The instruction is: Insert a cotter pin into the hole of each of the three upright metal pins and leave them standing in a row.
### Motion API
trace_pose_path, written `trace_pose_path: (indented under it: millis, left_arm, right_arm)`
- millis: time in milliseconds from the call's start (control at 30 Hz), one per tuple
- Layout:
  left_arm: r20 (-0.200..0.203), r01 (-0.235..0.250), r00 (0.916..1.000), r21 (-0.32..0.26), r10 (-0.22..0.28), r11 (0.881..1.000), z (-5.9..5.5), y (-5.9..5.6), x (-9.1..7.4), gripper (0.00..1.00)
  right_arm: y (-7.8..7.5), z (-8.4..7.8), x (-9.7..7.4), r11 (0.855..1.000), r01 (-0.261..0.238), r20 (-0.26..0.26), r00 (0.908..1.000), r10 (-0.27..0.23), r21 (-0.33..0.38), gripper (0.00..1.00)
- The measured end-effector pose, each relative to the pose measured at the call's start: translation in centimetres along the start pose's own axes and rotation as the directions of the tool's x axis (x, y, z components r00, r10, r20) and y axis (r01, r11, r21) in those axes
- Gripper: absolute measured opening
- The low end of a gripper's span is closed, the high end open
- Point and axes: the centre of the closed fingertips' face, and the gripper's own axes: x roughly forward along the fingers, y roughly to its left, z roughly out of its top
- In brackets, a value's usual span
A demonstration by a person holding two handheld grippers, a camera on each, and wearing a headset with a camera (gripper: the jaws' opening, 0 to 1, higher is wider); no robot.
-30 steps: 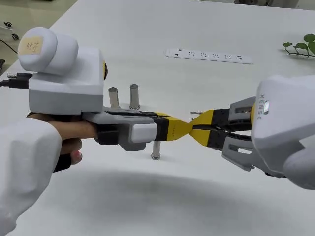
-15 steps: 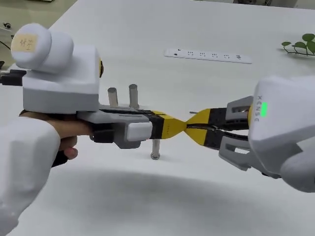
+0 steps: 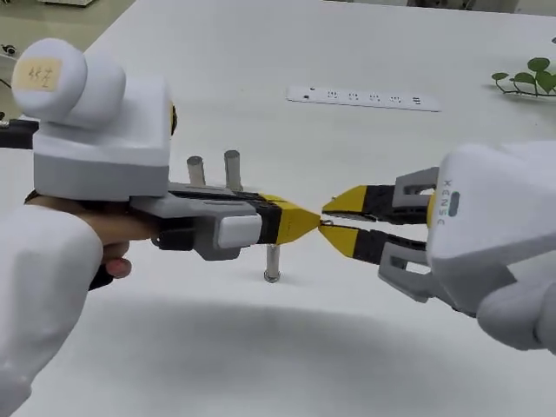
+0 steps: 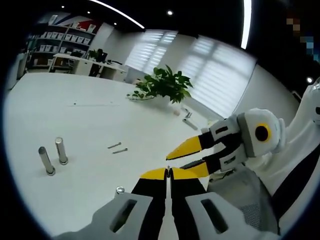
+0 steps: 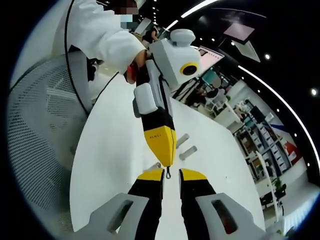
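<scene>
Three metal pins stand on the white worktop [image 3: 287,356]: two close together [image 3: 214,170] behind the left tongs [image 3: 304,221], and a third metal pin [image 3: 273,261] on its own, nearer the person and just below those tongs. In the left gripper view the pair stands at the left, the single pin sits low in front of the tongs, and two loose cotter pins [image 4: 117,148] lie flat on the worktop farther out, well apart from all three. The left tongs are pressed together at their yellow tips and clamp a small cotter pin [image 5: 170,173], whose looped end sticks out past the tips. The right tongs [image 3: 327,221] face them nose to nose in the air above the worktop, spread apart, one tip on each side of that looped end. Whether either tip touches the pin cannot be told. The held cotter pin is clear of all three metal pins. A hand [image 3: 122,233] in a white sleeve grips the left tool. A white power strip [image 3: 363,98] lies far back on the worktop, and a green plant [image 3: 524,75] stands at the far right edge.
</scene>
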Motion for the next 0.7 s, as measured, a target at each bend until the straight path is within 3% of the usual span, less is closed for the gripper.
trace_pose_path:
  millis: [67,167,267,367,400,433,500,567,633,667,700]
  left_arm:
    - [-0.001,-0.004,1.0000,-0.004,0.004,1.000,-0.2,0.0,-0.1,0.00]
    - [0.002,-0.007,1.0000,0.006,0.007,1.000,-0.4,-0.1,-0.4,0.00]
    - [-0.008,-0.007,0.9999,0.035,0.007,0.999,-0.6,-0.3,-0.5,0.00]
    - [-0.005,0.001,1.0000,0.033,0.000,0.999,-0.5,0.0,-0.7,0.00]
    - [-0.004,0.005,1.0000,0.043,-0.005,0.999,-0.4,-0.2,-0.7,0.00]
    - [-0.006,0.009,0.9999,0.051,-0.009,0.999,-0.5,-0.3,-0.7,0.00]
    - [0.009,0.029,0.9995,0.054,-0.030,0.998,-0.2,-0.7,-0.8,0.00]
    - [0.020,0.048,0.9986,0.080,-0.050,0.996,0.0,-1.1,-0.9,0.00]
    - [0.016,0.057,0.9981,0.127,-0.060,0.990,0.1,-1.4,-1.0,0.00]
    - [0.013,0.061,0.9979,0.144,-0.063,0.988,0.0,-1.6,-1.0,0.00]
    - [0.005,0.061,0.9980,0.163,-0.062,0.985,-0.1,-1.6,-1.0,0.00]
  right_arm:
    - [-0.2,-0.1,-0.1,0.999,-0.002,0.005,1.0000,0.002,0.033,0.15]
    - [-0.4,-0.6,0.0,0.997,-0.009,0.006,1.0000,0.008,0.079,0.16]
    - [-0.2,-0.9,0.1,0.983,-0.045,0.031,0.9987,0.040,0.177,0.19]
    - [0.1,-0.9,0.2,0.946,-0.111,0.075,0.9929,0.092,0.305,0.23]
    - [0.3,-1.0,0.1,0.923,-0.136,0.092,0.9896,0.111,0.361,0.24]
    - [0.1,-1.0,0.1,0.914,-0.141,0.108,0.9884,0.107,0.382,0.24]
    - [0.4,-1.0,0.1,0.882,-0.187,0.137,0.9805,0.141,0.432,0.23]
    - [0.2,-1.1,0.0,0.866,-0.203,0.159,0.9765,0.145,0.457,0.20]
    - [0.5,-1.1,0.0,0.826,-0.241,0.186,0.9681,0.168,0.509,0.21]
    - [0.8,-0.9,-0.1,0.806,-0.268,0.211,0.9606,0.181,0.528,0.22]
    - [1.3,-0.9,-0.1,0.774,-0.317,0.237,0.9465,0.219,0.549,0.21]
